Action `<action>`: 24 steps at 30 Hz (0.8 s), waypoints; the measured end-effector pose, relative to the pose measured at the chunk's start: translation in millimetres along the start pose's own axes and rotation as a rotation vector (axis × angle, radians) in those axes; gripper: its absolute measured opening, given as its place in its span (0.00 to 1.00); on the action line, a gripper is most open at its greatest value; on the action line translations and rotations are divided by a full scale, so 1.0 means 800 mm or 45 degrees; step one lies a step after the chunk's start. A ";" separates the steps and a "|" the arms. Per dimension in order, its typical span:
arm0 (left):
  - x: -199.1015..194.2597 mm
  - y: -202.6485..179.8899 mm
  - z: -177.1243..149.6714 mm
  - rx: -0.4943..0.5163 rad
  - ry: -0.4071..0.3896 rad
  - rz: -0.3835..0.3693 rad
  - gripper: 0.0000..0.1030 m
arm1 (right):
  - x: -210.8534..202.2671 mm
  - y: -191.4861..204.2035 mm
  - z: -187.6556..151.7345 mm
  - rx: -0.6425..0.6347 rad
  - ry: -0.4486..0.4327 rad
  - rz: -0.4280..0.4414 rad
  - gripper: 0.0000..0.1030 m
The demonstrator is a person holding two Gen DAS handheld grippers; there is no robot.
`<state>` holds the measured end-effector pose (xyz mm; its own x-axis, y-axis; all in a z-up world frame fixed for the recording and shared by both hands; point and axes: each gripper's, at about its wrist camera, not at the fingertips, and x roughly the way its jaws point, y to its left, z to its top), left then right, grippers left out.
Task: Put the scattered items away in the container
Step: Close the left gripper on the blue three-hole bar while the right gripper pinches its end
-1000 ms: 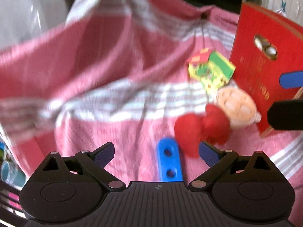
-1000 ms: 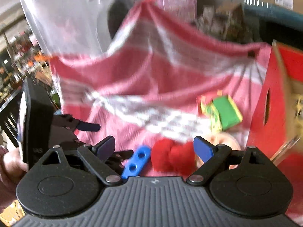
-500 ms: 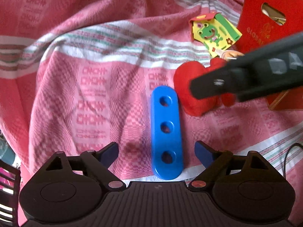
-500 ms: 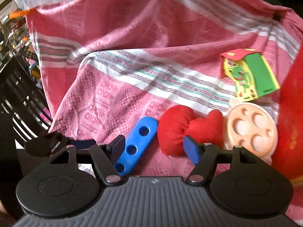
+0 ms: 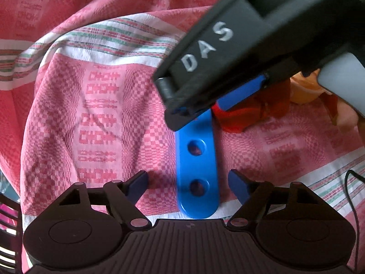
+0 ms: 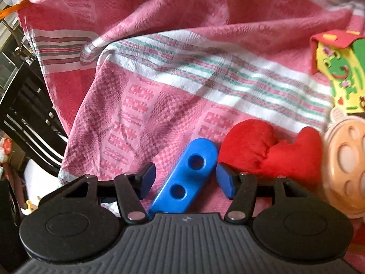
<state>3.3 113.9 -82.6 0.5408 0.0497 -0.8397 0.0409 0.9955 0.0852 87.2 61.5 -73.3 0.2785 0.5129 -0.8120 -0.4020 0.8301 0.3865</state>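
A blue flat bar (image 5: 196, 171) with round holes lies on the pink checked cloth (image 5: 102, 114). My left gripper (image 5: 189, 183) straddles the bar's near end, jaws closing, with cloth showing between each pad and the bar. My right gripper (image 6: 186, 178) straddles the same blue bar (image 6: 189, 175) from another angle, jaws closing, pads close to it but not pressing. Its black housing (image 5: 228, 45) crosses the left wrist view. A red plush bow (image 6: 269, 150) lies right of the bar, beside a peach disc (image 6: 346, 166) and a foam frog house (image 6: 337, 73). No container is in view.
The cloth (image 6: 159, 91) is rumpled, with folds rising behind the items. A black slatted frame (image 6: 29, 114) stands beyond the cloth's left edge. A thin black cable (image 5: 351, 194) lies at the right of the left wrist view.
Both grippers have come down close to the cloth and their jaws have narrowed. The right gripper swung in over the bar's far end, hiding the red box and most toys from the left wrist view.
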 end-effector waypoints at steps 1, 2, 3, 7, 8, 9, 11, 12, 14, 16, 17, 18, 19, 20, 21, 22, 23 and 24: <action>0.000 -0.001 -0.001 0.006 -0.004 0.011 0.80 | 0.001 0.000 -0.001 0.006 0.008 0.009 0.63; 0.000 -0.002 -0.001 0.011 -0.007 0.018 0.78 | 0.002 0.000 -0.002 0.013 0.014 0.018 0.63; -0.001 -0.003 -0.002 0.017 -0.011 0.023 0.77 | 0.004 -0.001 -0.004 0.021 0.024 0.023 0.63; -0.003 -0.004 0.000 0.023 -0.016 0.012 0.58 | 0.018 -0.007 -0.010 0.053 0.071 0.007 0.54; -0.003 -0.004 0.000 0.019 -0.014 0.006 0.54 | 0.020 -0.008 -0.011 0.063 0.078 0.009 0.49; -0.003 -0.004 0.001 0.015 -0.013 0.004 0.52 | 0.022 -0.010 -0.012 0.073 0.082 0.009 0.44; -0.003 -0.004 0.001 0.009 -0.008 0.001 0.45 | 0.023 -0.013 -0.015 0.099 0.083 0.022 0.38; -0.004 -0.004 0.001 0.006 -0.007 -0.001 0.44 | 0.023 -0.013 -0.016 0.106 0.082 0.024 0.36; -0.005 -0.003 0.001 0.002 -0.006 -0.001 0.40 | 0.020 -0.014 -0.018 0.113 0.084 0.026 0.28; -0.007 -0.002 0.002 -0.012 -0.004 -0.007 0.39 | 0.017 -0.015 -0.020 0.133 0.092 0.033 0.23; -0.008 -0.001 0.003 -0.021 -0.003 -0.015 0.38 | 0.015 -0.016 -0.021 0.143 0.092 0.044 0.22; -0.009 0.001 0.003 -0.036 -0.002 -0.026 0.38 | 0.013 -0.016 -0.022 0.149 0.090 0.052 0.22; -0.010 0.003 0.004 -0.058 0.005 -0.047 0.38 | 0.011 -0.015 -0.023 0.153 0.088 0.057 0.23; -0.010 0.006 0.004 -0.085 0.012 -0.072 0.37 | 0.009 -0.015 -0.024 0.154 0.088 0.057 0.24; -0.011 0.009 0.005 -0.113 0.020 -0.098 0.37 | 0.008 -0.016 -0.026 0.160 0.087 0.062 0.25; -0.010 0.013 0.005 -0.142 0.033 -0.127 0.37 | 0.007 -0.018 -0.027 0.170 0.085 0.069 0.27; -0.010 0.016 0.004 -0.170 0.042 -0.151 0.37 | 0.006 -0.019 -0.027 0.183 0.081 0.075 0.28; -0.010 0.018 0.003 -0.185 0.045 -0.163 0.37 | 0.005 -0.021 -0.028 0.196 0.077 0.074 0.29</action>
<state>2.0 128.0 -73.3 0.5091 -0.0780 -0.8572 -0.0155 0.9949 -0.0997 75.2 45.0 -93.0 0.2039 0.5510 -0.8092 -0.2761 0.8254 0.4925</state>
